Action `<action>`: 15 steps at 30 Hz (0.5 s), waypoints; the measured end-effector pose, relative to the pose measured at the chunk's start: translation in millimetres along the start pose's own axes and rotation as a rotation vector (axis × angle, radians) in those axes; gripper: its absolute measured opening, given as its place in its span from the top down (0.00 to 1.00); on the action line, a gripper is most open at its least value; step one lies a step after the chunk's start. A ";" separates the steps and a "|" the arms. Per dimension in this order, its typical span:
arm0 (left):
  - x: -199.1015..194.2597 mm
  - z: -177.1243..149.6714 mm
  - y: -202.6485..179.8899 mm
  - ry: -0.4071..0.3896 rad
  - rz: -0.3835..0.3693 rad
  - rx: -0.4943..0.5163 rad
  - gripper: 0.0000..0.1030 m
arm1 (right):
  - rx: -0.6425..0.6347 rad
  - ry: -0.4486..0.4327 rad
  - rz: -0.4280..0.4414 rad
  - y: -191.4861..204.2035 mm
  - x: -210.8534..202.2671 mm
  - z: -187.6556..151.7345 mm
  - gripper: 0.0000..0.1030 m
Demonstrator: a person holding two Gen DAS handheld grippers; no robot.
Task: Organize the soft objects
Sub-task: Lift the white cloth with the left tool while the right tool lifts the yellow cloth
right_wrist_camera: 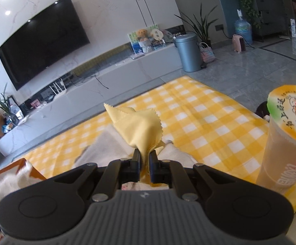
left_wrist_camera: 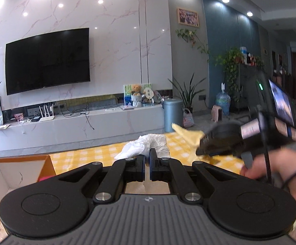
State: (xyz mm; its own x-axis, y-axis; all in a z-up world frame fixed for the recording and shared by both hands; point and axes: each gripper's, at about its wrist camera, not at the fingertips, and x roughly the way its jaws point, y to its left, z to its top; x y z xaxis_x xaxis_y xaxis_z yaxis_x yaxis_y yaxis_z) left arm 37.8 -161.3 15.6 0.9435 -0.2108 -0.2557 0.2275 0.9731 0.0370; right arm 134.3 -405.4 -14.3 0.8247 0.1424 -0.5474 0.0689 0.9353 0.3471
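Both grippers are raised above the table, which is covered in a yellow checked cloth. The right gripper has its jaws clenched on a yellow cloth with a pinked edge; the cloth is pinched at a gathered fold and stands up and forward from the jaws, clear of the surface. The left gripper has its jaws closed on a white cloth, whose crumpled bulk bunches just ahead of and slightly to the left of the jaws. An open orange box with a white interior sits low and to the left of the left jaws, apparently the receptacle. A sealed drink cup stands to the right of the right jaws, near the table edge. Judged step in hand: carrying the held cloths to the box. Recommendation: keep both grips firm, since each holds only a small pinch of fabric; keep the trailing fabric lifted so it does not drag; swing the right gripper away from the cup to avoid toppling it; release only once each cloth hangs inside the box walls, one hand at a time to prevent the grippers colliding.
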 end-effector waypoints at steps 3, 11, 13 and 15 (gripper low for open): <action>-2.9 15.6 13.9 -0.008 -0.008 -0.015 0.96 | 0.004 -0.014 0.020 4.1 -6.1 1.7 0.94; -19.8 57.9 41.9 -0.065 0.023 0.004 0.96 | -0.017 -0.058 0.102 26.4 -27.2 5.4 0.94; -27.1 67.3 44.8 -0.087 0.039 0.024 0.96 | -0.029 -0.070 0.120 33.6 -32.9 6.6 0.94; -34.3 76.4 48.0 -0.099 0.054 0.036 0.96 | -0.040 -0.079 0.139 40.7 -39.0 7.0 0.94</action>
State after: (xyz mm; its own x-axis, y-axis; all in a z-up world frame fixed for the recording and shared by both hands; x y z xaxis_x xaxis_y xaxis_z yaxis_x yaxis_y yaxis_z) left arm 34.8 -114.5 100.0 0.9733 -0.1682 -0.1563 0.1827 0.9796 0.0834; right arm 108.9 -375.2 26.5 0.8663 0.2468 -0.4343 -0.0699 0.9207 0.3838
